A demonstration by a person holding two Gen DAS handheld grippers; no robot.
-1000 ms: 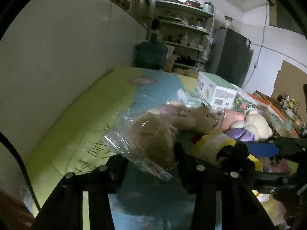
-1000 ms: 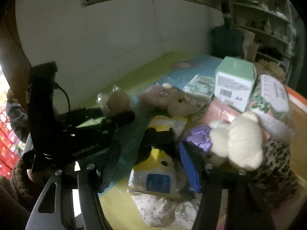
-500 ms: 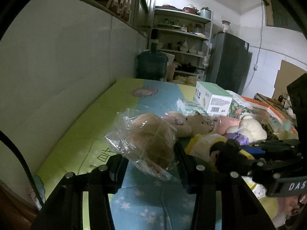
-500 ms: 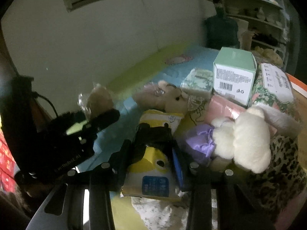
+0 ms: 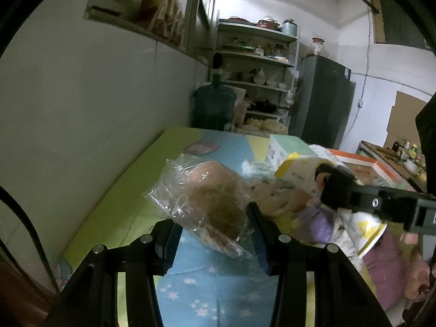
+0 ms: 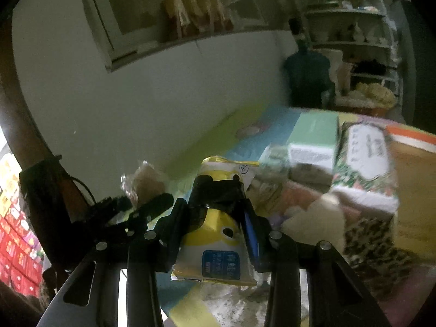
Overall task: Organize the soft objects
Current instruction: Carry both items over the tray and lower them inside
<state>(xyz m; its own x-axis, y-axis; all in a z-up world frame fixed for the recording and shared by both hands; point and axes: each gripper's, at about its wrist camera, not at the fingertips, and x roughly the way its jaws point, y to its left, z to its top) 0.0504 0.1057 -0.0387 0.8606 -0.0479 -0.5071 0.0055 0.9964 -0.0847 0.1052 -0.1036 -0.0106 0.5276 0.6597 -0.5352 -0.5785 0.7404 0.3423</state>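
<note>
A brown bun in a clear plastic bag (image 5: 212, 199) is held off the mat by my left gripper (image 5: 211, 220), whose pads press on the bag from both sides. In the right wrist view a yellow and white soft pack with a blue label (image 6: 218, 245) sits squeezed between the pads of my right gripper (image 6: 215, 215) and hangs above the pile. The same pack (image 5: 299, 169) shows to the right in the left wrist view. The left gripper (image 6: 144, 204) with the bagged bun (image 6: 147, 182) is close on the right gripper's left side.
A colourful mat (image 5: 109, 207) runs along a white wall. A pile lies to the right: a green box (image 6: 313, 136), a floral tissue pack (image 6: 365, 158), a white plush (image 6: 318, 223), a purple plush (image 5: 318, 218) and a leopard-print piece (image 6: 373, 245). A water jug (image 5: 214, 103) stands behind.
The right gripper's jaws closed on the yellow pack and lifted it off the pile. The left gripper rose with the bagged bun still in it.
</note>
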